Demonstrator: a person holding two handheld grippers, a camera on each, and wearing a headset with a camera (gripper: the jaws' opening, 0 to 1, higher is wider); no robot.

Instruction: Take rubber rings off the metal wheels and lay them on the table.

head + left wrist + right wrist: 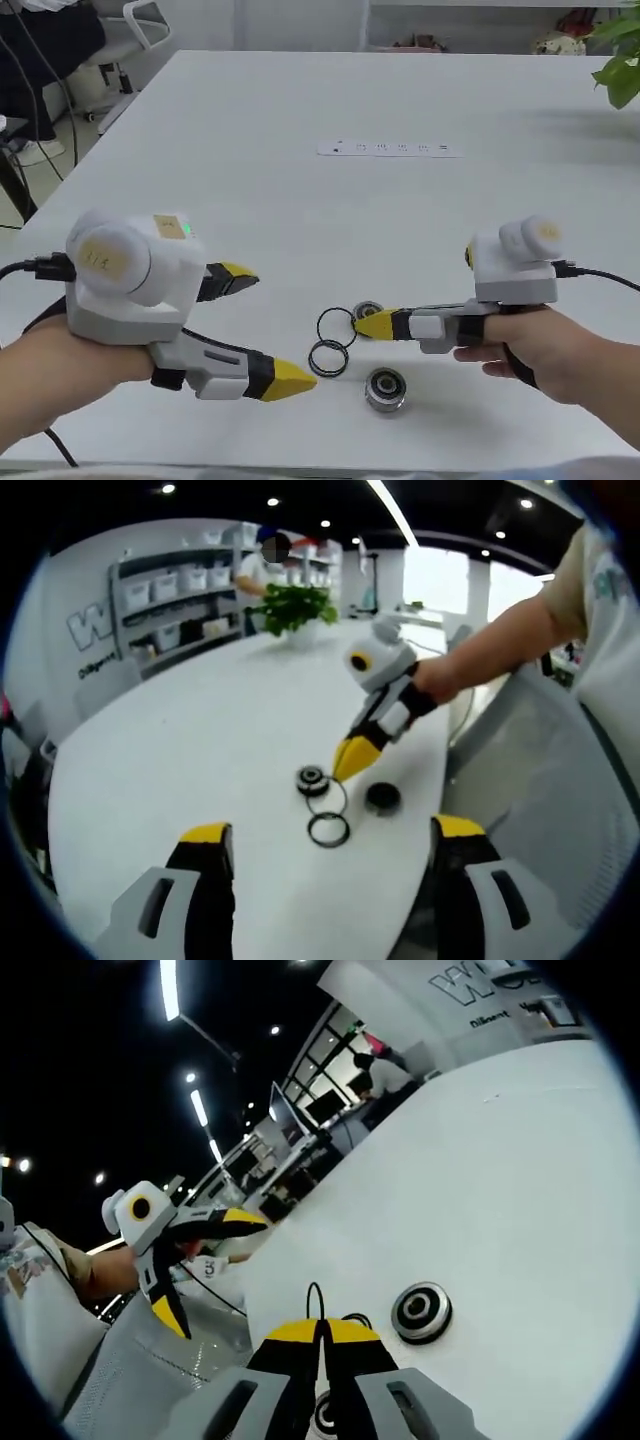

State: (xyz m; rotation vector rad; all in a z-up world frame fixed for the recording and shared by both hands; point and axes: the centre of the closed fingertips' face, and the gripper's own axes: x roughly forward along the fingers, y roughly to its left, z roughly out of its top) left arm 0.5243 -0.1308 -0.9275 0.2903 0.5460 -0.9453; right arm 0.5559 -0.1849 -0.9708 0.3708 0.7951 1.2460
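Observation:
Two metal wheels lie near the table's front edge: one (385, 388) close to me, the other (368, 310) just behind the right gripper's tip. My right gripper (366, 324) is shut on a thin black rubber ring (334, 326), which rises from between its yellow tips (314, 1300). A second black ring (328, 358) lies flat on the table beside it. My left gripper (262, 325) stands open to the left of the rings with nothing between its jaws. From the left gripper view, the rings (329, 829) and wheels (381, 797) sit ahead of the open jaws.
The white table (300, 200) stretches far back, with a flush socket panel (390, 149) at mid-table. A green plant (620, 60) stands at the far right corner, and an office chair (140, 25) at the far left.

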